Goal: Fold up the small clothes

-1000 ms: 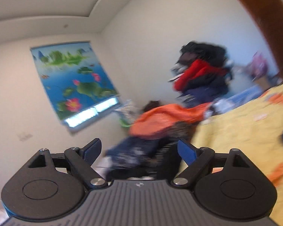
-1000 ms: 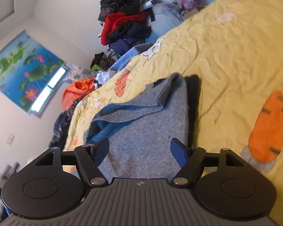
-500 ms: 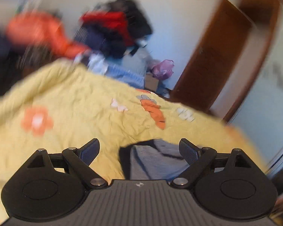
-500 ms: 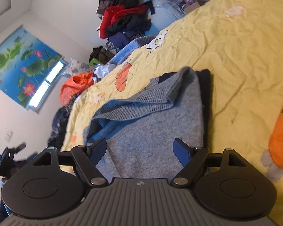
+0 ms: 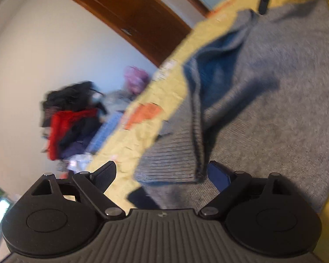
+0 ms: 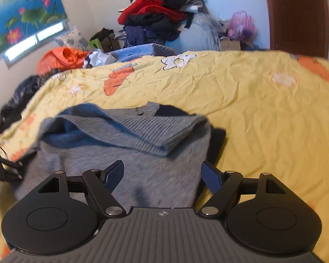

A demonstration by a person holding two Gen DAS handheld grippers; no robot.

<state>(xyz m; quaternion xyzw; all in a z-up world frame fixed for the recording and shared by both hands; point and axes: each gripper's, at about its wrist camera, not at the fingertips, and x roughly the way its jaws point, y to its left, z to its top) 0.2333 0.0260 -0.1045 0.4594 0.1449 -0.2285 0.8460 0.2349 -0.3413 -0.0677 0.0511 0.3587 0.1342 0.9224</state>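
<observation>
A grey knitted sweater [image 6: 125,151] lies on the yellow bedspread [image 6: 263,114], with its ribbed hem folded back over the body. It also shows in the left wrist view [image 5: 263,92], tilted and blurred. My left gripper [image 5: 162,173] is open, with the ribbed hem edge [image 5: 175,160] lying between its fingers. My right gripper [image 6: 162,174] is open just above the near part of the sweater. The left gripper shows at the left edge of the right wrist view [image 6: 2,166].
A heap of red, black and dark blue clothes [image 6: 160,19] stands past the far side of the bed. An orange garment [image 6: 61,59] and a blue towel [image 6: 136,51] lie at the bed's far edge. A brown door [image 6: 296,15] is at the right.
My left gripper has swung from facing the window and wall down to the sweater's hem. My right gripper has turned level and moved slightly closer over the sweater.
</observation>
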